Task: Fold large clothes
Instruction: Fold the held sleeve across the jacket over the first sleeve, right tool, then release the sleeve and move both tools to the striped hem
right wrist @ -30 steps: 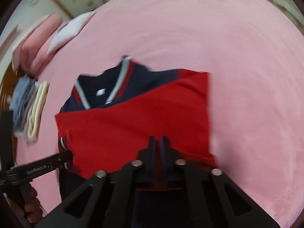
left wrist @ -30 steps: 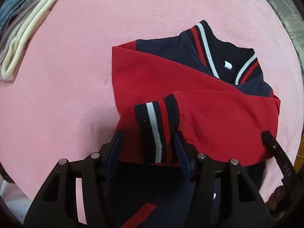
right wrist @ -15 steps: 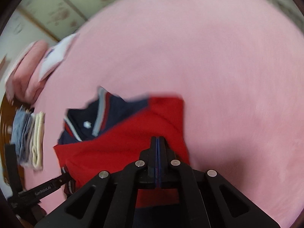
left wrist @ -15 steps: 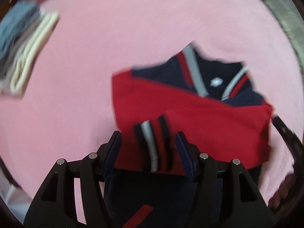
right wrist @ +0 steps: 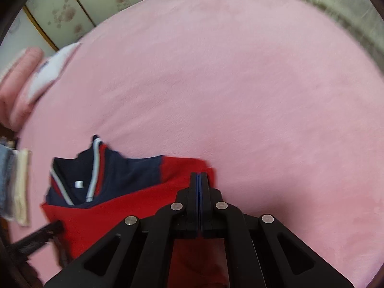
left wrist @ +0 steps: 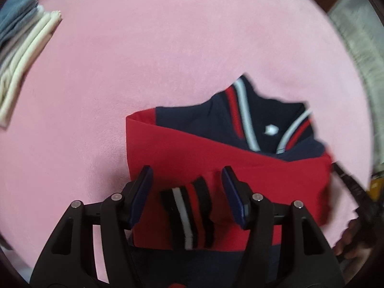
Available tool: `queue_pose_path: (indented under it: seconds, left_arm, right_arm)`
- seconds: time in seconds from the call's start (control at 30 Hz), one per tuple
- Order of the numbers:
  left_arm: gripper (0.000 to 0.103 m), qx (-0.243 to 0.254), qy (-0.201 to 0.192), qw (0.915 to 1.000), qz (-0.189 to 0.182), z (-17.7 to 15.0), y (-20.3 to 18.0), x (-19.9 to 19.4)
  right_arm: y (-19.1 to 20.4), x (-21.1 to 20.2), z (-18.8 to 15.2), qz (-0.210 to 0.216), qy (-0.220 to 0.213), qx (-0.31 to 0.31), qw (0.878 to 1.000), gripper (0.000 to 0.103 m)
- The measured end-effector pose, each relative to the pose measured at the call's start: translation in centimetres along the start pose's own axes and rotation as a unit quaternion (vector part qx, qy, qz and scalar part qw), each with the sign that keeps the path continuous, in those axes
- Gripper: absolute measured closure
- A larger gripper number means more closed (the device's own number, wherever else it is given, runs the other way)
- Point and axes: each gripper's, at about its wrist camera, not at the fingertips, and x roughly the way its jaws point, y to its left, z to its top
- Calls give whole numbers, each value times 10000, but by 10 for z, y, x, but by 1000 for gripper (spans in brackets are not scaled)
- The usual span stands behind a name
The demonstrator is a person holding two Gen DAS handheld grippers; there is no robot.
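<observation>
A red and navy jacket [left wrist: 216, 153] lies partly folded on the pink blanket [left wrist: 168, 48], collar at the far side, both red sleeves crossed over its front. A striped cuff [left wrist: 187, 213] lies between my left gripper's fingers. My left gripper [left wrist: 187, 182] is open above the cuff and holds nothing. In the right wrist view the jacket [right wrist: 115, 199] sits low left. My right gripper [right wrist: 198, 175] is shut with the jaws pressed together over the jacket's red right edge; no cloth shows between them.
A stack of folded clothes [left wrist: 21, 48] lies at the blanket's left edge, also in the right wrist view [right wrist: 14, 187]. A pink pillow [right wrist: 16, 84] lies at the far left. A beige bedcover edge [right wrist: 336, 2] runs along the far right.
Both grippers have pulled back and up from the jacket, which now shows lower and smaller. The right gripper has closed fully. The left stays open.
</observation>
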Motion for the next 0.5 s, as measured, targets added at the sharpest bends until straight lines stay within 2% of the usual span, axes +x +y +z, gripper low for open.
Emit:
queue_pose_path:
  seconds: [0.13,0.2,0.27,0.4,0.5]
  left_arm:
    - [45,-127,-150,9998,7,-18,4,-23]
    - [40,-125,-206,9997,21,-28,10,-31]
    - [30,-148,-246,9995,90,-35,17,-36]
    - [24,-58,-317,9995,-28,-63,19,-47]
    - [23,112,-351,9993,-4,-87,23,-56]
  right_arm:
    - [-8,-28,-8,414,104,313,9986,103]
    - [-3,-43,-20,414,77,291,9987,103]
    - [1,-60,-35,414,32,229,9989,94]
    - [13,-83,-73,547,-27,106,9984,80]
    - [25,-112,-110,578,-56,-12,9983,66]
